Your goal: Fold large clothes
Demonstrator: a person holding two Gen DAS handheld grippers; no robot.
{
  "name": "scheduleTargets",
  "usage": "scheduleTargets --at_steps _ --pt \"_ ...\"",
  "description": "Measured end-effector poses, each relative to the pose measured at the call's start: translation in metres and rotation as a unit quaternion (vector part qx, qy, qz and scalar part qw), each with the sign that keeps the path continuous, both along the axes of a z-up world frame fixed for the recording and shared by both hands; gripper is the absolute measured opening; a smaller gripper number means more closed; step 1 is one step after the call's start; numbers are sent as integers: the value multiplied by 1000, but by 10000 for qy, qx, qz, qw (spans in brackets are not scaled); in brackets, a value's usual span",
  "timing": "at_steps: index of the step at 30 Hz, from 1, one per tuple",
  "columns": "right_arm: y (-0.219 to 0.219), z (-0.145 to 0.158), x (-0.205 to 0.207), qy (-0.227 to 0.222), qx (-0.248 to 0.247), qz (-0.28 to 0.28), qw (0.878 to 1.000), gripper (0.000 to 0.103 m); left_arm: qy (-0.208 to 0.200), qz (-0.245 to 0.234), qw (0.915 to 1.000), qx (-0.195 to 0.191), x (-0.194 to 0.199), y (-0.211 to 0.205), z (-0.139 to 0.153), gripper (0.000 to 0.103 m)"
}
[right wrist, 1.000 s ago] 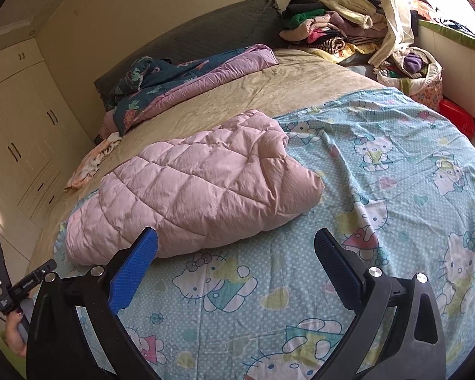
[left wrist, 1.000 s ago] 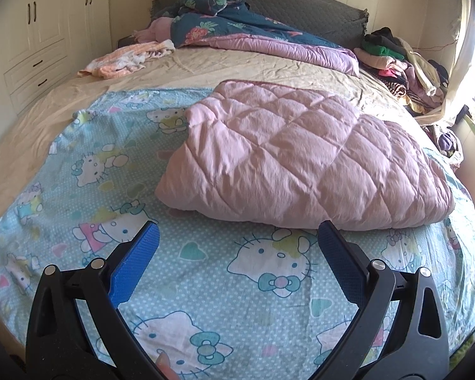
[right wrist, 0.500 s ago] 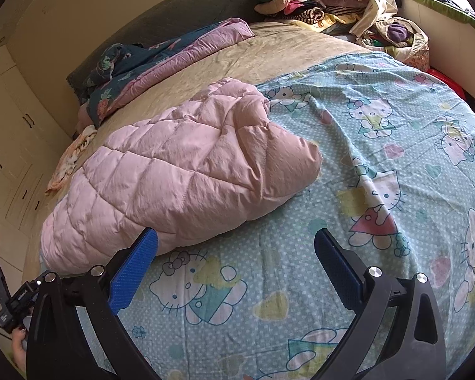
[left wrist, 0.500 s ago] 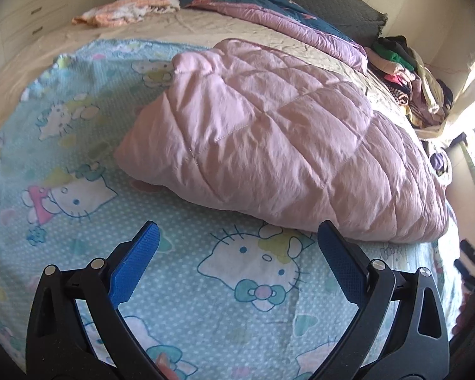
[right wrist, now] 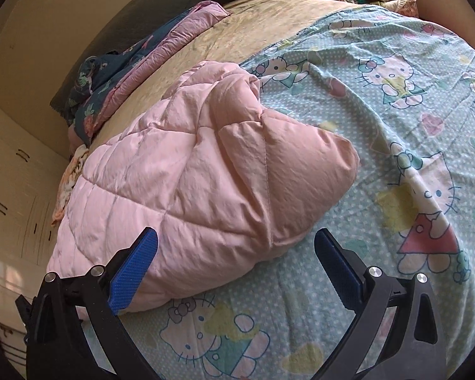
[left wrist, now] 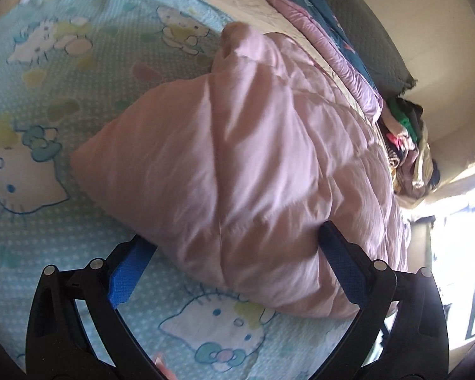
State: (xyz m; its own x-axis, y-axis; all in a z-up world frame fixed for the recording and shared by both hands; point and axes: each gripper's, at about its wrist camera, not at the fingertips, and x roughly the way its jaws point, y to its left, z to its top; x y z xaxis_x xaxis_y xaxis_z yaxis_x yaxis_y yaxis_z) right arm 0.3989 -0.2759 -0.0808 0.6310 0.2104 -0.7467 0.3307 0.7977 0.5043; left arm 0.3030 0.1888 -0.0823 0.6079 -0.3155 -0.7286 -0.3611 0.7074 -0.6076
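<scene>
- Pink quilted garment point(left wrist: 247, 171): we log it as a puffy, already bunched bundle lying on the cartoon-print sheet point(left wrist: 63, 101), towards the middle of the bed, its near edge facing both tools.
- Left gripper point(left wrist: 237, 264): fingers spread wide, holding nothing; the bundle's near edge sits between them, the right pad point(left wrist: 342, 269) touching or just beside the cloth, we cannot tell which.
- Right gripper point(right wrist: 236, 267): fingers wide apart, empty; the left pad point(right wrist: 133, 272) lies against or just over the near left edge of the garment, the right pad over bare sheet.
- Step in hand, as we judge it: reaching for a first grip. We would do well to catch one layer of the edge at two well-separated points rather than a thick wad, since the padding looks springy and slippery.
- Left view alone shows: a bright window at the right and the pile of mixed clothes point(left wrist: 408, 145) at the far right.
- Right view alone shows: cupboard doors point(right wrist: 12, 190) at the left, the garment's folded-over corner point(right wrist: 332, 155), and wide bare sheet to the right for laying it out.
</scene>
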Motion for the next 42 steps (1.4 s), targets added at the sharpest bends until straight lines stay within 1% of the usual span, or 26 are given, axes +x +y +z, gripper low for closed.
scheduleTargets --at_steps 5,9,13,17,18,19,20,21,22,23,24,25,26,27,28,30,31,35,39,42 --pt "-6 -14 17 47 342 -83 9994 99 -28 144 9993 -330 11 2 -13 95" --pt "-12 -26 27 50 646 -144 9978 99 -116 230 9986 -463 18 1 -17 95" --pt "-14 -36 36 -34 908 -128 9958 99 -154 289 9983 -484 23 0 -18 95" --pt "-9 -35 40 -114 801 -95 9967 99 -197 260 9989 -348 28 -3 -15 94" --pt "-8 -34 40 -136 774 -69 9969 98 -220 242 9990 -316 29 -3 -13 92" --pt "-8 -33 41 -170 758 -24 9970 97 -257 210 9991 -279 28 -4 -11 85" --pt "-7 -32 41 -215 753 32 9969 92 -289 173 9992 -229 29 -5 -9 82" --pt "-6 -29 42 -261 736 102 9969 85 -324 137 9993 -160 30 -5 -6 77" --pt "-4 -27 42 -304 680 170 9971 82 -356 89 9993 -49 30 -7 -2 71" --pt "-2 -24 41 -345 612 236 9973 75 -381 38 9992 63 32 -9 1 69" --pt "0 -21 41 -386 521 303 9974 70 -424 -19 9989 196 32 -12 6 62" --pt "2 -17 41 -415 432 367 9975 68 -457 -59 9985 304 33 -15 10 57" --pt "4 -14 41 -450 353 431 9974 62 -501 -120 9976 457 33 -18 16 54" --pt "6 -11 41 -480 254 500 9973 57 -528 -170 9967 587 34 -22 19 48" --pt "9 -6 41 -512 112 583 9969 55 -565 -228 9953 750 34 -26 25 44" --pt "18 3 40 -599 -237 759 9950 46 -641 -320 9920 1035 35 -33 33 38" --pt "22 8 40 -636 -416 827 9937 44 -696 -362 9899 1178 34 -36 38 35" --pt "37 25 34 -806 -1025 1016 9862 37 -886 -480 9826 1561 31 -48 55 32" --pt "51 43 28 -1040 -1459 1195 9765 34 -1025 -609 9752 1863 23 -54 69 30" --pt "60 59 18 -1240 -1732 1368 9674 33 -1138 -681 9705 2011 18 -60 82 29"
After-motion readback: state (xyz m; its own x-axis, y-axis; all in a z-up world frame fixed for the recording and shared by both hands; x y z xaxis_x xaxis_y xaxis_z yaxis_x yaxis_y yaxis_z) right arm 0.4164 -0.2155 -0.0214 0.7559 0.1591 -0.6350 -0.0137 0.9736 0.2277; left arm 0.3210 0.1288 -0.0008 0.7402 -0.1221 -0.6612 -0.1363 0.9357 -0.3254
